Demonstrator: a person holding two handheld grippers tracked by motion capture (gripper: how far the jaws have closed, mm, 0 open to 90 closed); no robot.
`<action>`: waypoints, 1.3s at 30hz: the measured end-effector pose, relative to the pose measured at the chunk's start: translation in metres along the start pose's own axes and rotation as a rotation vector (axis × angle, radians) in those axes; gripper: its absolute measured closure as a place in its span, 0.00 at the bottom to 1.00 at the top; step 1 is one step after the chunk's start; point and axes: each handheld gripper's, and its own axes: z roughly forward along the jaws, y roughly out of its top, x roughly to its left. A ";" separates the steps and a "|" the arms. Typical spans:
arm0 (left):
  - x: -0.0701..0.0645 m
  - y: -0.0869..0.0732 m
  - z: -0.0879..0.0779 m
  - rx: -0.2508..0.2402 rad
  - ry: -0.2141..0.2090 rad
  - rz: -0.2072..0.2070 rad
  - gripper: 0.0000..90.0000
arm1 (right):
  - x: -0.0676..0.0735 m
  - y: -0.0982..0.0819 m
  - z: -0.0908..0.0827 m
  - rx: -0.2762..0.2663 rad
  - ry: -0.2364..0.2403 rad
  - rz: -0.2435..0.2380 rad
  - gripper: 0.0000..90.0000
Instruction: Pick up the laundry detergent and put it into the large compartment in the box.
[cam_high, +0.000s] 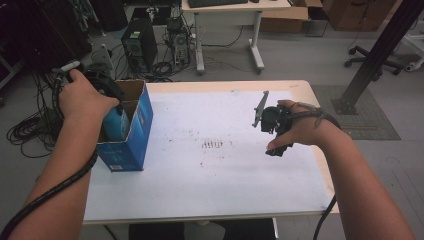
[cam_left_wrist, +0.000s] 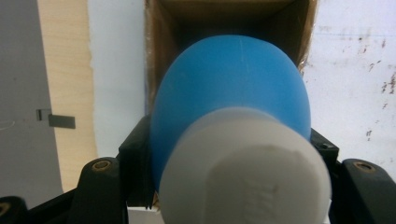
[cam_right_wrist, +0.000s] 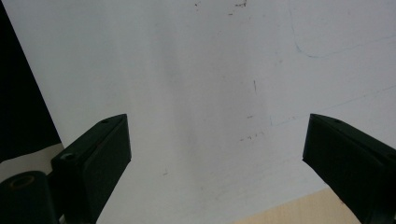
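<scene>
on the white-covered table (cam_high: 210, 190), largest thing first: a bare, speckled sheet with a wooden edge, nothing on it but the box and the two tools. at its left edge, a blue cardboard box (cam_high: 139, 131), standing upright, top flaps open, brown inside. over that open mouth, the left gripper (cam_high: 111, 102), pointed down, jaws clamped on either side of a blue bottle (cam_left_wrist: 231, 88) with a white cap (cam_left_wrist: 245, 168); in the left gripper view, bottle's rounded body aimed straight down the box's throat, cap end nearest the camera. from the high view, bottle partly sunk below the rim, not yet resting on the bottom as far as can be told; the floor of the box lost in shadow. well apart, toward the table's right side, the right gripper (cam_high: 272, 131), hanging just above the sheet, jaws spread wide with nothing between them, only white cover beneath.

judged from this: pick-up done, carry done, bottle lined up and part of the way in. left to do: lowering the rest of the way, letting go, drawing the tool clear without dragging the box. likely snag: bottle's wide body catching on a flap or the wall.
</scene>
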 end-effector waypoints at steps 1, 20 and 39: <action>0.000 0.000 0.002 0.001 -0.001 -0.001 0.42 | 0.000 0.000 0.000 0.001 0.001 -0.004 0.09; 0.003 -0.005 0.033 -0.018 0.011 0.000 0.42 | 0.003 0.004 0.003 -0.004 0.007 -0.009 0.09; 0.000 -0.005 0.051 -0.008 0.016 0.016 0.42 | 0.002 0.002 0.004 0.000 0.010 -0.006 0.09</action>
